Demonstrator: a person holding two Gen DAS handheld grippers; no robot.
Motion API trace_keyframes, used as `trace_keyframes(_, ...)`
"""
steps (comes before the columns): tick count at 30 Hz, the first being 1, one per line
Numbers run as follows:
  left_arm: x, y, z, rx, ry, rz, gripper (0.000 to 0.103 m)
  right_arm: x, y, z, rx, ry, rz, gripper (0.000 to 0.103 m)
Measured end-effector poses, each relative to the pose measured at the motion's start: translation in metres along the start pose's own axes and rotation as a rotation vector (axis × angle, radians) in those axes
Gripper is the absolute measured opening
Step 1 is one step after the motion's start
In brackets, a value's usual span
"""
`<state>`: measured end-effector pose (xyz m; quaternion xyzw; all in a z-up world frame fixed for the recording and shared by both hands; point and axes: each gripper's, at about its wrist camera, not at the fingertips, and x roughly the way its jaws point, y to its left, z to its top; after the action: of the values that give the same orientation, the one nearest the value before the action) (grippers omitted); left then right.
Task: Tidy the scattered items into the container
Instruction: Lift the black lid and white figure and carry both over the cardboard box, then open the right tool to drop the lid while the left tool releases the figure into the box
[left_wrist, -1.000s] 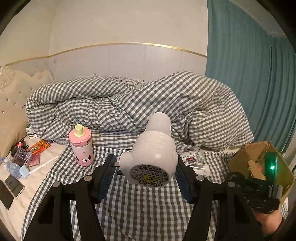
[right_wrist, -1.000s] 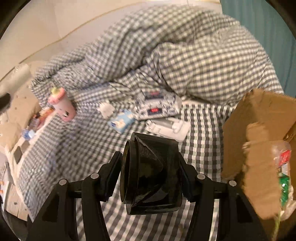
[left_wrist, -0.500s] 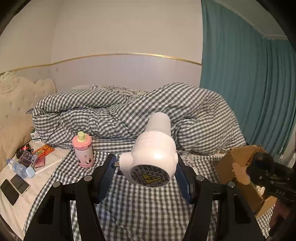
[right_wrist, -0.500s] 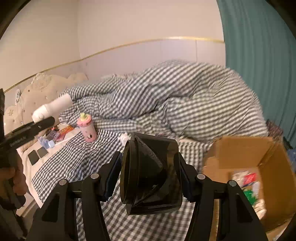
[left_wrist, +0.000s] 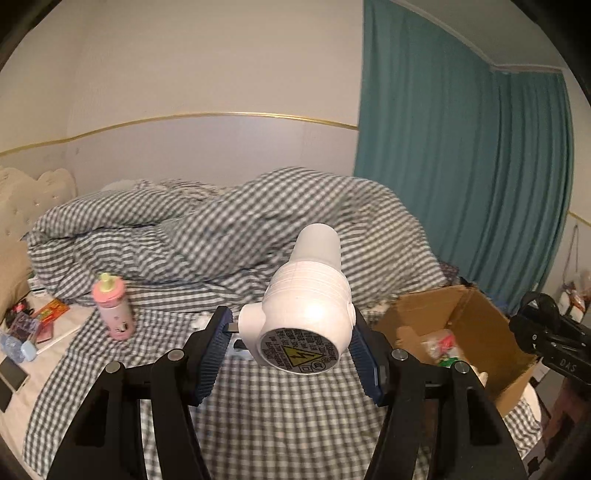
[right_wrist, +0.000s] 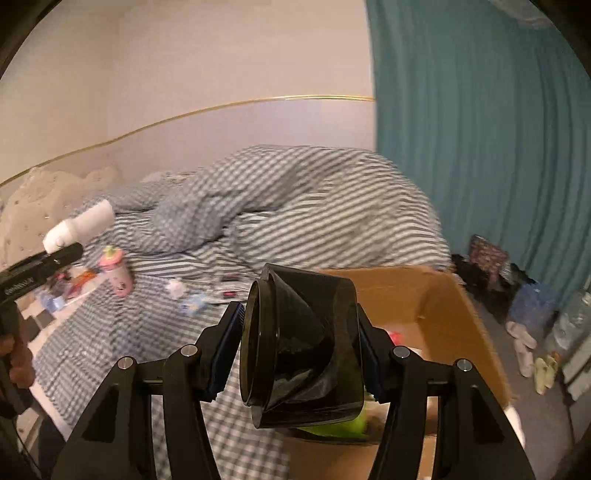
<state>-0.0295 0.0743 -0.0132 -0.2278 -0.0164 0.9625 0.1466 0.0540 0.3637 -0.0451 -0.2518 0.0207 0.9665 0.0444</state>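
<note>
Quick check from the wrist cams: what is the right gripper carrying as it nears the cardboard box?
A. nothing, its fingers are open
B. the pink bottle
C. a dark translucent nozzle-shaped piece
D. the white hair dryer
C: the right gripper is clamped on a dark nozzle piece in front of the cardboard box, while the white hair dryer sits in the left gripper and the pink bottle stands on the bed.
</note>
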Motion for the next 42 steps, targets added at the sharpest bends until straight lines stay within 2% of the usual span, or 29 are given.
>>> trace_keyframes(4, 0.007, -0.031, 0.002, 0.024, 0.002, -0.046, 0.063, -0.006, -0.037, -0.006, 0.028, 0.028, -0.074, 0.057)
trace_keyframes(10, 0.027, -0.076, 0.002, 0.065, 0.019, -0.108, 0.063, 0.003, -0.082, -0.017, 0.058, 0.100, -0.128, 0.057)
trace_keyframes(20, 0.065, -0.143, -0.005, 0.139, 0.067, -0.184, 0.063, 0.034, -0.120, -0.033, 0.069, 0.201, -0.115, 0.057)
trace_keyframes(27, 0.113, -0.190, -0.025, 0.205, 0.190, -0.256, 0.063, 0.062, -0.132, -0.042, 0.071, 0.267, -0.107, 0.057)
trace_keyframes(31, 0.139, -0.214, -0.038, 0.238, 0.257, -0.281, 0.063, 0.080, -0.139, -0.048, 0.073, 0.341, -0.100, 0.057)
trace_keyframes(35, 0.163, -0.231, -0.049, 0.289, 0.378, -0.319, 0.063, 0.089, -0.145, -0.052, 0.073, 0.385, -0.099, 0.057)
trace_keyframes(38, 0.173, -0.241, -0.058, 0.322, 0.462, -0.338, 0.063, 0.094, -0.146, -0.054, 0.077, 0.404, -0.103, 0.057)
trace_keyframes(42, 0.173, -0.251, -0.070, 0.380, 0.502, -0.337, 0.063, 0.097, -0.145, -0.058, 0.080, 0.435, -0.100, 0.058)
